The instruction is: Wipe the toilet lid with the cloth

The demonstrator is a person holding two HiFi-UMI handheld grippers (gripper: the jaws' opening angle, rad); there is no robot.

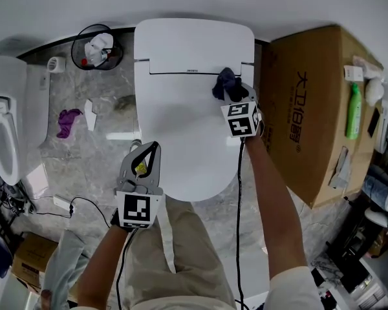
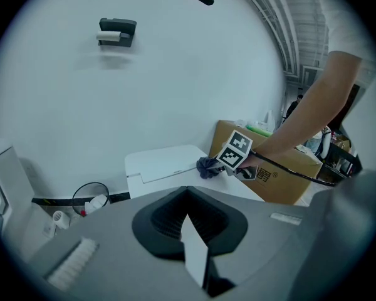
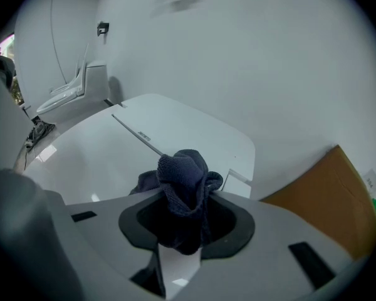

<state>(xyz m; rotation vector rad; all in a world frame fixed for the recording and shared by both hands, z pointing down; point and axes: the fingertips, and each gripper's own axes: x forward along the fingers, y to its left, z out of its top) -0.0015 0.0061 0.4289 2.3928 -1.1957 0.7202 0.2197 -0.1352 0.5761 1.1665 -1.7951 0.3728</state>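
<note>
The right claw [image 1: 231, 95] pinches the dark blue cloth [image 1: 224, 81] at the toilet lid's [image 1: 181, 134] rear right corner. The left claw [image 1: 151, 148], pressed together and empty, hangs at the front left edge. Risk: wiping drag may pull the bunched cloth free.

Open surface across most of the toilet lid [image 1: 181, 128], cardboard box [image 1: 304, 102] close beside its right edge, floor [image 1: 103, 150] passage left

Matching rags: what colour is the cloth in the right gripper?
Dark navy cloth; clearest in the right gripper view.
</note>
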